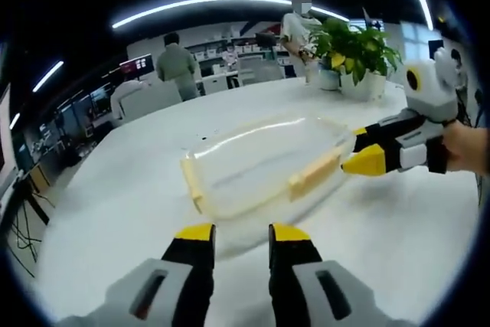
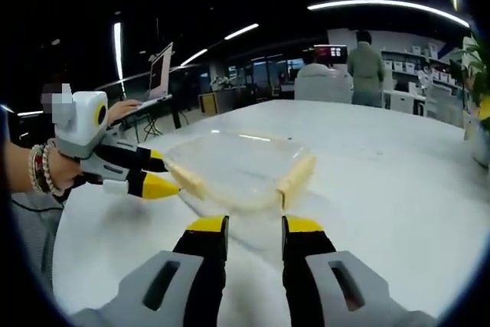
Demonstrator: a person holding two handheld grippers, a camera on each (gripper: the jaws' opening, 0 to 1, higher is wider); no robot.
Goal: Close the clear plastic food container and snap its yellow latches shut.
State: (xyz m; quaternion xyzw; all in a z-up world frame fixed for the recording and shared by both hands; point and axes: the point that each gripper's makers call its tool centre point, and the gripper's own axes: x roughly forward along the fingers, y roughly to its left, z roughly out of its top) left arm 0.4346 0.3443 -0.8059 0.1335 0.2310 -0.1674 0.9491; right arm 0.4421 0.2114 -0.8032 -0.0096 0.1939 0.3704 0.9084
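A clear plastic container with its lid lying on top rests on the white round table. Pale yellow latches stick out from its edges. My left gripper is open just short of the container's near side, with nothing between its jaws. From the right, my right gripper comes in open, its yellow tips at the container's end. In the right gripper view the container lies just beyond the right gripper, and the left gripper reaches its left end beside a latch.
A potted plant stands at the table's far edge. People and office chairs are behind the table. A laptop sits on a stand at the back. A hand with bracelets holds the left gripper.
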